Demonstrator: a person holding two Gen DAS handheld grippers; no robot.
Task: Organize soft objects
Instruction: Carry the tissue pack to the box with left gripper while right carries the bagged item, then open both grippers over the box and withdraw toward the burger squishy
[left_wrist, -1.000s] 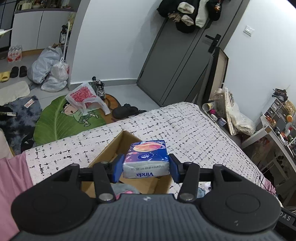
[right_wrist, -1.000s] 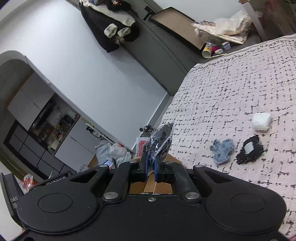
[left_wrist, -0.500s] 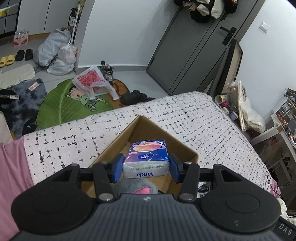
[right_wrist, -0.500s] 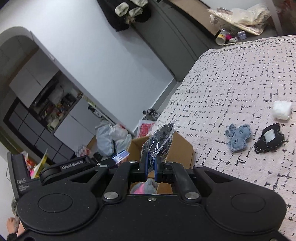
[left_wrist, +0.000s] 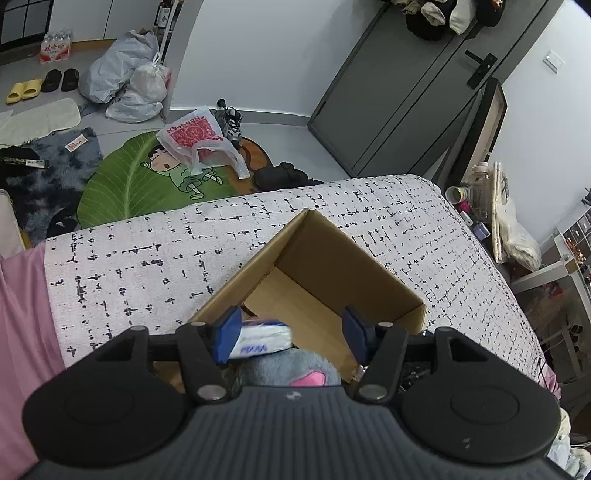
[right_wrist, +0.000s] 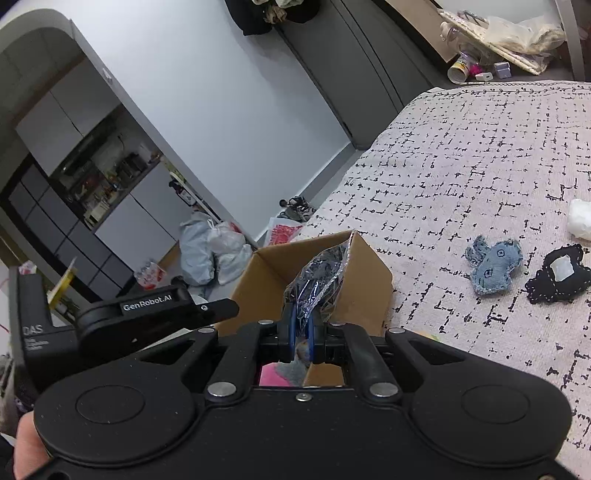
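Observation:
An open cardboard box (left_wrist: 343, 258) stands on the patterned bed cover. My left gripper (left_wrist: 290, 330) hangs open over it; the blue and white tissue pack (left_wrist: 264, 338) lies in the box by the left finger, next to a grey and pink plush toy (left_wrist: 291, 369). My right gripper (right_wrist: 302, 334) is shut on a dark item in a clear plastic bag (right_wrist: 317, 280), held above the same box (right_wrist: 369, 273). The left gripper's body (right_wrist: 147, 314) shows at the left of the right wrist view.
On the bed cover (right_wrist: 480, 155) to the right of the box lie a denim plush (right_wrist: 495, 267), a black plush (right_wrist: 557, 277) and a white wad (right_wrist: 580, 218). Beyond the bed's edge the floor holds a green leaf mat (left_wrist: 147, 184), bags and shoes.
My left gripper has opened and the tissue pack has dropped into the box. Both grippers have moved closer over the box; the right still holds the bagged item.

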